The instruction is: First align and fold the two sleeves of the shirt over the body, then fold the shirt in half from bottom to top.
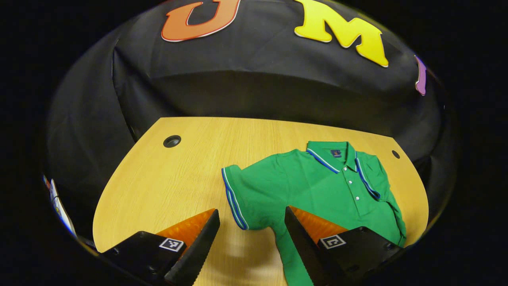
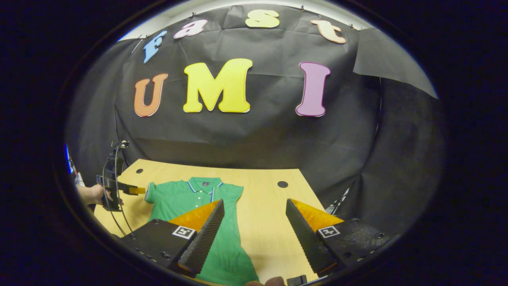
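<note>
A: Shirt (image 1: 317, 186) first: where does it lie from the left hand-held gripper (image 1: 252, 234)?

B: Just ahead of it. In the left gripper view the jaws stand wide apart with nothing between them, and the spread sleeve (image 1: 238, 194) with its striped cuff sits just beyond the gap, a little toward the right finger. The shirt's side edge runs down past that finger.

A: And the right hand-held gripper (image 2: 254, 234)?

B: Also open and holding nothing. In the right gripper view the shirt (image 2: 198, 198) lies ahead and off to its left, partly behind the left finger, with bare surface (image 2: 262, 198) between the fingers.

A: How does the shirt lie?

B: Flat and face up on the wooden surface (image 1: 178, 178), collar (image 1: 333, 155) toward the booth wall, hem toward the person, so its long axis runs away from both grippers. The sleeve on the right gripper's side looks already turned in over the body. I judge that from its narrow outline; I can't be sure.

A: So which one is nearer the sleeve left to fold?

B: The left. In the right gripper view the left hand-held gripper (image 2: 137, 191) points at that sleeve (image 2: 152, 192) from the side, close by it. I'd judge the move to be pinching the cuff and carrying it across the chest.
</note>
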The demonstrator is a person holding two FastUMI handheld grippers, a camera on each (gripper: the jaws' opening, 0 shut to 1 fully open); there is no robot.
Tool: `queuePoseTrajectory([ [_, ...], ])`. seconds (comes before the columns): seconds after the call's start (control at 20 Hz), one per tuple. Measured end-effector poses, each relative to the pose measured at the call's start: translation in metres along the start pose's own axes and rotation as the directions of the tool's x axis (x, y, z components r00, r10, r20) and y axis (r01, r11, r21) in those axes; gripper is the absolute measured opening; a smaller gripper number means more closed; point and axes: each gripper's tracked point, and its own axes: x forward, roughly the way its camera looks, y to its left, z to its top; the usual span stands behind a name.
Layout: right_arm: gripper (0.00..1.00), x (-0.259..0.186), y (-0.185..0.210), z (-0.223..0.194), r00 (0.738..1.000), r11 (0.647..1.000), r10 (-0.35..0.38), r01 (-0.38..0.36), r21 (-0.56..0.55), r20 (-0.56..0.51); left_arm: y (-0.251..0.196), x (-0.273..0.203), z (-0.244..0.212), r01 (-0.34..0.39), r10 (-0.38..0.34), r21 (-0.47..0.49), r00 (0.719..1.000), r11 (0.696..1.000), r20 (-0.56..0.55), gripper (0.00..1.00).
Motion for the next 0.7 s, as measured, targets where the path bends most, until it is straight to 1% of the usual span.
queuePoseTrajectory([
  [0.15, 0.96, -0.005, 0.004, 0.004, 1.0, 1.0, -0.01, 0.01, -0.002, 0.0, 0.012, 0.026, -0.014, 0.003, -0.007, -0.032, 0.992, 0.999, -0.128, 1.0],
  [0.2, 0.93, -0.007, 0.006, 0.002, 1.0, 1.0, -0.01, 0.01, 0.001, -0.002, 0.013, 0.033, -0.02, 0.005, -0.016, -0.06, 0.984, 0.998, -0.179, 1.0],
  [0.25, 0.96, -0.008, 0.008, -0.001, 1.0, 1.0, -0.01, 0.01, 0.002, -0.01, 0.014, 0.039, -0.024, 0.006, -0.023, -0.083, 0.976, 0.997, -0.215, 1.0],
  [0.3, 0.96, -0.008, 0.009, -0.005, 1.0, 1.0, -0.009, 0.009, 0.006, -0.024, 0.013, 0.046, -0.03, -0.003, -0.02, -0.09, 0.969, 0.996, -0.246, 1.0],
  [0.35, 0.94, -0.009, 0.01, -0.009, 0.999, 1.0, -0.01, 0.011, 0.012, -0.038, 0.013, 0.049, -0.033, -0.007, -0.014, -0.078, 0.965, 0.997, -0.261, 1.0],
  [0.4, 0.95, -0.009, 0.011, -0.012, 0.999, 1.0, -0.01, 0.011, 0.021, -0.047, 0.015, 0.053, -0.033, -0.009, -0.007, -0.06, 0.963, 0.998, -0.271, 1.0],
  [0.5, 0.95, -0.011, 0.01, -0.011, 0.998, 0.999, -0.018, 0.019, 0.032, -0.055, 0.012, 0.058, -0.035, -0.004, -0.006, -0.035, 0.955, 0.999, -0.297, 1.0],
  [0.6, 0.97, -0.011, 0.01, -0.01, 0.998, 0.999, -0.024, 0.026, 0.034, -0.055, 0.013, 0.064, -0.035, -0.028, 0.027, 0.001, 0.951, 1.0, -0.309, 1.0],
  [0.7, 0.95, -0.011, 0.009, -0.007, 0.998, 0.999, -0.031, 0.033, 0.037, -0.048, 0.013, 0.068, -0.034, -0.04, 0.045, 0.025, 0.947, 0.999, -0.317, 1.0],
])
